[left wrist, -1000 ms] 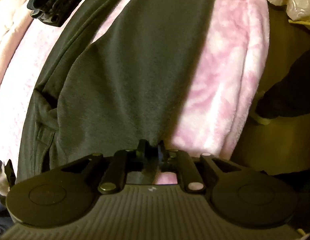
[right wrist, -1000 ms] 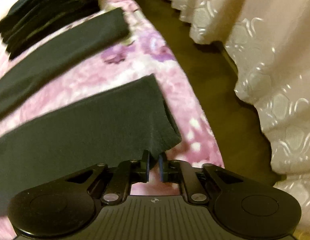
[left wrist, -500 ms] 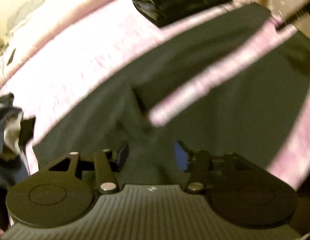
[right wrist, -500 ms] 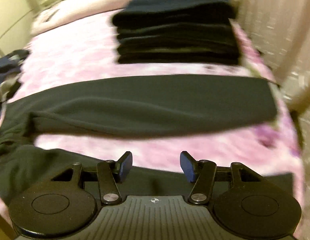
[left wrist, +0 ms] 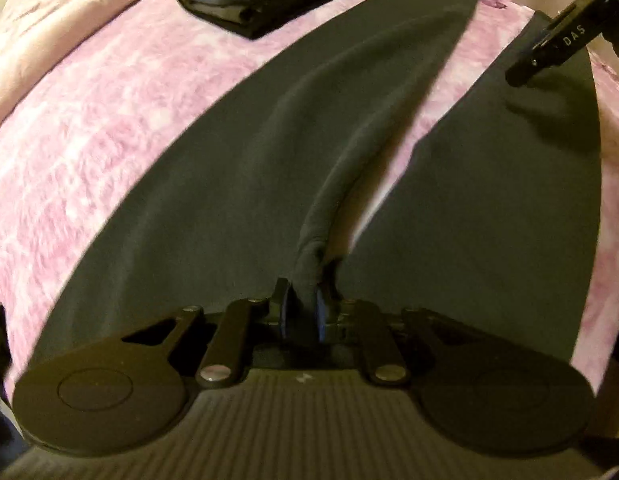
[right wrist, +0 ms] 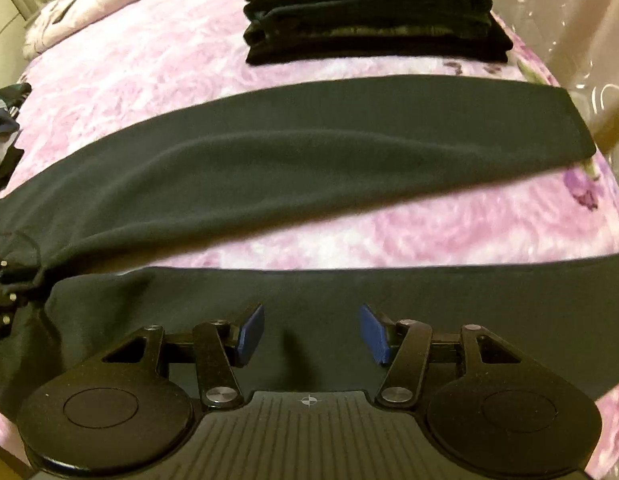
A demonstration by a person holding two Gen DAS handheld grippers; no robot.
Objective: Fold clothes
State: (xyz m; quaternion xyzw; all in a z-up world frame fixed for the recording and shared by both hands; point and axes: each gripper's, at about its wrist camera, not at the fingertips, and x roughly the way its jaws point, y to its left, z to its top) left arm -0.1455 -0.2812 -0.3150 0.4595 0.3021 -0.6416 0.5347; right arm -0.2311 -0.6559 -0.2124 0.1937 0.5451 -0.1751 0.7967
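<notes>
Dark trousers (left wrist: 237,184) lie flat on a pink bedspread (left wrist: 89,120), legs spread apart. My left gripper (left wrist: 301,312) is at the fork where the legs meet, its jaws closing, pads pinching a raised fold of the inner seam. In the right wrist view the far leg (right wrist: 309,148) runs across the bed and the near leg (right wrist: 449,312) lies under my right gripper (right wrist: 311,334), which stands open just above the cloth with nothing gripped. One black finger of the right gripper (left wrist: 549,40) shows over the near leg's end in the left wrist view.
A stack of folded dark clothes (right wrist: 373,12) sits on the bedspread (right wrist: 149,60) beyond the far leg. A pale curtain (right wrist: 589,20) hangs past the bed's right edge. A heap of loose dark clothing (right wrist: 5,120) lies at the left edge.
The left gripper left the waist, opened over the fork and has closed on the seam fold. The right gripper released the leg's hem, opened and swung inward over the near leg.
</notes>
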